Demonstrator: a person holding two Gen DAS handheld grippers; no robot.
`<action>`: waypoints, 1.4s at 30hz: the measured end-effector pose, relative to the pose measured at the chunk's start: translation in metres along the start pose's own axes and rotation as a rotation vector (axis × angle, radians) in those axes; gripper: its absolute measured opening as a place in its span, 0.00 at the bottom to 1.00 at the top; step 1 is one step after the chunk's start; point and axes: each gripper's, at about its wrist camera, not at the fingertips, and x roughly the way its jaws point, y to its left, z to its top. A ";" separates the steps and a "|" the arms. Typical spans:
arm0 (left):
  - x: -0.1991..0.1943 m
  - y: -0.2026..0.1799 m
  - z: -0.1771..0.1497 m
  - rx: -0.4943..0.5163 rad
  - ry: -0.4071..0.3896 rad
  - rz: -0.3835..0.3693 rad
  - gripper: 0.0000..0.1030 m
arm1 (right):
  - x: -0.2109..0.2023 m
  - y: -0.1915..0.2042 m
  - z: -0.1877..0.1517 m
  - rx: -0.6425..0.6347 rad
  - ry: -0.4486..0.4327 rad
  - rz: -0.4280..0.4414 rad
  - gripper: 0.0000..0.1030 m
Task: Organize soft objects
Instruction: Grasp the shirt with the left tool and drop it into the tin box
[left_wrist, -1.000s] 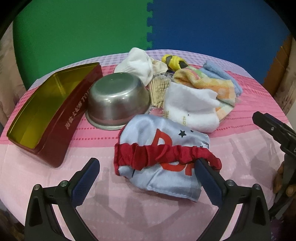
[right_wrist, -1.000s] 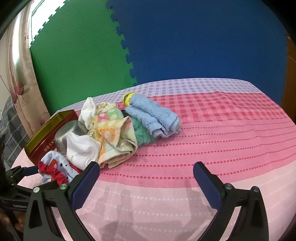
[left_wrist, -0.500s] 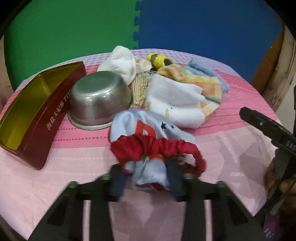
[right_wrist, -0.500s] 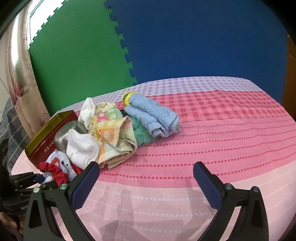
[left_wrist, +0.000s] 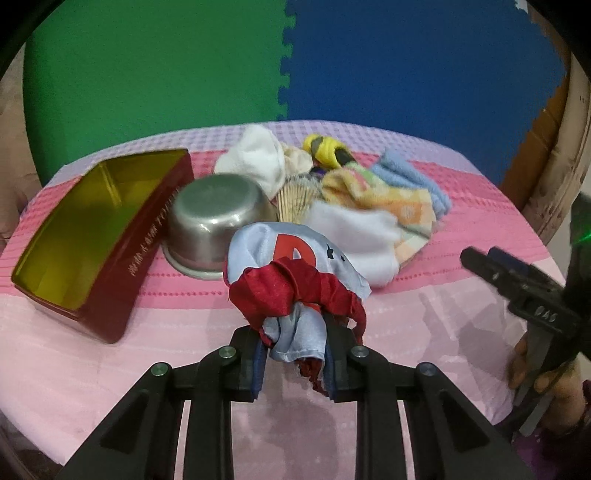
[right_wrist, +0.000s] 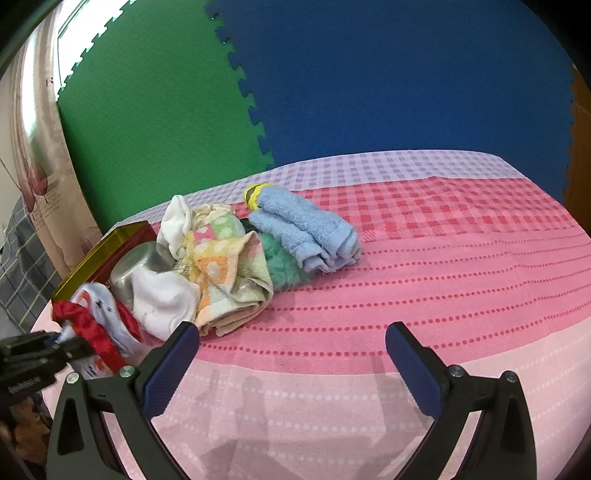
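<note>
Going left to right in the left wrist view: at about 9 o'clock sits the open dark-red rectangular tin with the gold inside, its long axis running from near-left to far-right. Just beside it, toward 11 o'clock, is the upside-down stainless steel bowl.

Dead centre, the left claw has just been closing, and the pale-blue satin cap with the red ruffled band is between its pads, so it's narrow and pinching the near edge of the fabric. The rest of the cap bunches up ahead toward 12 o'clock, with part of it probably off the pink checked desk.

Behind it from 12 to 2 o'clock is the heap: a white sock, an orange-and-yellow checked towel and a folded light-blue terry cloth.

Far right at 3 o'clock you can see the right claw, spread wide with nothing in it, hovering over bare desk.

What the next move hangs on, I reckon: the tin lies at 9–10 o'clock from the held cap, and the left hand is clearly the nearer one. So a swing leftward, passing the bowl, seems the obvious way to drop it in.
</note>
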 end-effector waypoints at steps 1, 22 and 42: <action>-0.005 0.001 0.002 0.001 -0.011 0.007 0.22 | 0.001 0.000 0.000 0.000 0.005 -0.001 1.00; -0.027 0.100 0.059 -0.076 -0.078 0.190 0.22 | -0.015 0.060 0.021 -0.159 -0.008 0.099 1.00; 0.045 0.201 0.095 -0.100 0.038 0.368 0.79 | 0.022 0.082 0.036 -0.200 0.083 0.079 1.00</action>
